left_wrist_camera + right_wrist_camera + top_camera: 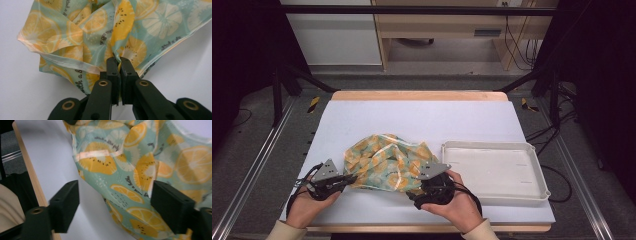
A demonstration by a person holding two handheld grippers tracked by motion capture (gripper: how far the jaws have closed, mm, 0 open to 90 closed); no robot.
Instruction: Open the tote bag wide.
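Left gripper view: the left gripper (119,60) has its jaws pinched together on a fold of the cloth (100,37), hem bunched just beside them.
Likely reason for that grip: an anchor on one side, so the fabric can be lifted or spread.
Right gripper: the right gripper (113,192) stands with jaws wide apart, nothing pressed between them; the cloth lies under and between them, untouched.
Likely reason for the open jaws: lined up to take a fresh hold on the near right part of the fabric.
Hands: in the high view the left hand (309,202) and right hand (452,197) come in at the tabletop's near edge, one at each side of the cloth.
Cloth place: crumpled in a heap a little toward the near edge of the tabletop (412,117), around its middle, printed with orange slices on pale green.
Tray: a white tray (532,187) sits toward the near right corner, just beside the cloth, empty.
Judgement: the tray looks like the cloth's destination.
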